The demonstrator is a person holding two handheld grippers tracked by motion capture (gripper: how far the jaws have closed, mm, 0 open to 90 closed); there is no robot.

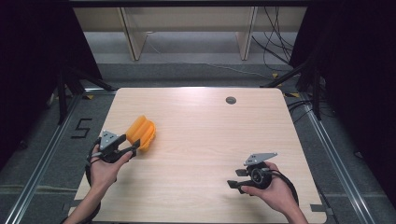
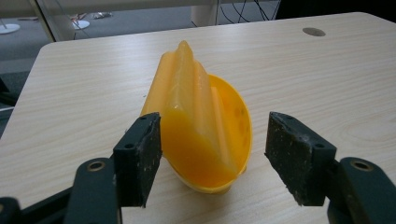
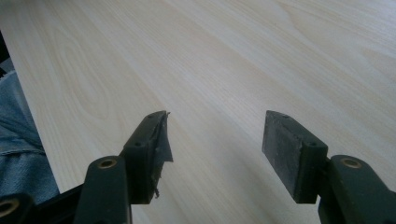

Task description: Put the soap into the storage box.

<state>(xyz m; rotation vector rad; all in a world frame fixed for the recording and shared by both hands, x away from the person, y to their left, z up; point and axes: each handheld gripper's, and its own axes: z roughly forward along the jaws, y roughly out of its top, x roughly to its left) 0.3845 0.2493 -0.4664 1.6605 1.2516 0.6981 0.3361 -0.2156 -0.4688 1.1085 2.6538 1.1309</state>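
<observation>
A stack of nested orange plastic bowls (image 1: pixel 141 132) lies tipped on its side at the left of the wooden table (image 1: pixel 210 140). My left gripper (image 1: pixel 134 145) is open just in front of it, one jaw on each side of the near rim. In the left gripper view the orange bowls (image 2: pixel 201 126) sit between the two black pads of the left gripper (image 2: pixel 215 119); the right pad stands clear of the rim and the left pad is close beside it. My right gripper (image 1: pixel 234 178) rests low at the front right, open. Bare wood lies between the pads of the right gripper (image 3: pixel 215 116).
A round grey cable hole (image 1: pixel 230 100) is set in the far part of the table, also in the left gripper view as the cable hole (image 2: pixel 313 31). Blue denim (image 3: pixel 18 140) edges the table in the right gripper view. Dark stands and cables flank the table.
</observation>
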